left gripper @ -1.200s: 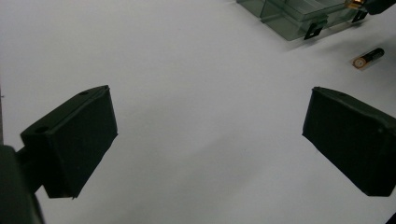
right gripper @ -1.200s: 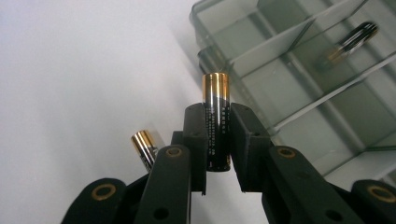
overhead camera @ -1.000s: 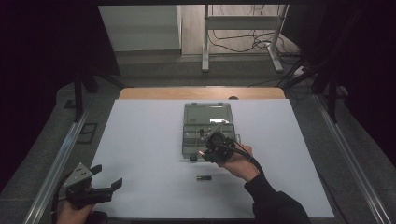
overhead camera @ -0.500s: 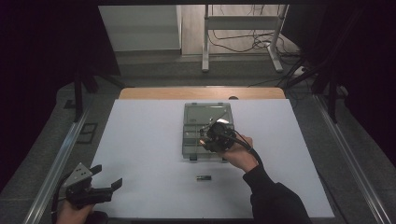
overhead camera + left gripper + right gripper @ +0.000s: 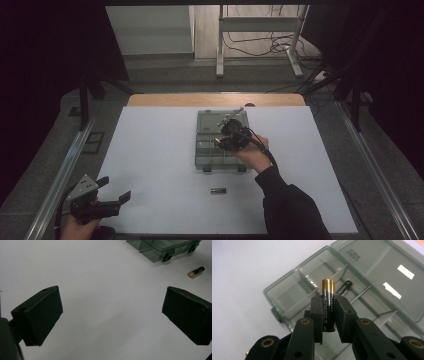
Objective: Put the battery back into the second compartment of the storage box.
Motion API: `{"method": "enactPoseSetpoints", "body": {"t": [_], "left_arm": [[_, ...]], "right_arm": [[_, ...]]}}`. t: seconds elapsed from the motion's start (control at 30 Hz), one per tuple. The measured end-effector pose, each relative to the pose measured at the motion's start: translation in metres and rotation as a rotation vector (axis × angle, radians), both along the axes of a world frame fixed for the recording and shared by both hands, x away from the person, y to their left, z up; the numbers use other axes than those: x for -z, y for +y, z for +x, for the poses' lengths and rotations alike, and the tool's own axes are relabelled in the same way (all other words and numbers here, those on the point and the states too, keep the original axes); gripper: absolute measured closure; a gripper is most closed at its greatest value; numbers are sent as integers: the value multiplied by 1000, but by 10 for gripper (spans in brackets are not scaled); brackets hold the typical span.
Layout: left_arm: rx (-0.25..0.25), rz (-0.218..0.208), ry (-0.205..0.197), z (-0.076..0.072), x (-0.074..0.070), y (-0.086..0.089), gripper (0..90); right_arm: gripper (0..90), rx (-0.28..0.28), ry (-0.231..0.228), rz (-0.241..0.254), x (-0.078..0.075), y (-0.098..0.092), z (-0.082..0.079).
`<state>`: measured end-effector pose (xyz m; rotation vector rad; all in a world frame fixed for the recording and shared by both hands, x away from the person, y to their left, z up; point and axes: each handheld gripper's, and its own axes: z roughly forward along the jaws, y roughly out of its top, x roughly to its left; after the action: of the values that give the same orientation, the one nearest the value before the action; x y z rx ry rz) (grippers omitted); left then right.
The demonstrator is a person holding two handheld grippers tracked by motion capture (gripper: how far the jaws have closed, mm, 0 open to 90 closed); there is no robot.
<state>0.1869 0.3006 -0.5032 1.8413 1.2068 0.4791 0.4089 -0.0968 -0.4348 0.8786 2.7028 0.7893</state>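
the white table (image 5: 150, 165) carries an open compartment box (image 5: 207, 150). the right gripper (image 5: 328, 312), jaws clamped on 1 battery (image 5: 327, 302), holds it above the compartments; placement is pending. the left gripper (image 5: 112, 315) waits with jaws wide, empty. 1 second battery (image 5: 218, 190) lies on the table near the box, apparently next.

No txt legible — embossed mark on box lid (image 5: 352, 254) & battery (image 5: 327, 305) print unreadable.
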Motion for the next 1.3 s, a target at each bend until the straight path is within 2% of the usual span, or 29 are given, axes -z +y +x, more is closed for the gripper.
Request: {"method": "enactPoseSetpoints", "body": {"t": [0.3, 0.6, 0.83, 0.97, 1.1, 1.17, 1.3], "left_arm": [[0, -2, 1, 0, 0, 0, 34], [2, -5, 0, 0, 0, 1, 34], [2, -5, -1, 0, 0, 1, 34], [3, -3, -2, 0, 0, 0, 34], [3, 0, -2, 0, 0, 0, 34], [3, 1, -2, 0, 0, 0, 34], [2, 1, -1, 0, 0, 0, 34]], "right_arm": [[772, 53, -4, -5, 1, 8, 19], [772, 97, 13, -41, 17, 20, 35], [756, 117, 35, -61, 28, 23, 41], [579, 106, 15, -48, 24, 23, 37], [453, 93, -1, -41, 18, 19, 32], [406, 78, -8, -53, 16, 17, 29], [305, 48, -12, -39, 12, 13, 23]]}}
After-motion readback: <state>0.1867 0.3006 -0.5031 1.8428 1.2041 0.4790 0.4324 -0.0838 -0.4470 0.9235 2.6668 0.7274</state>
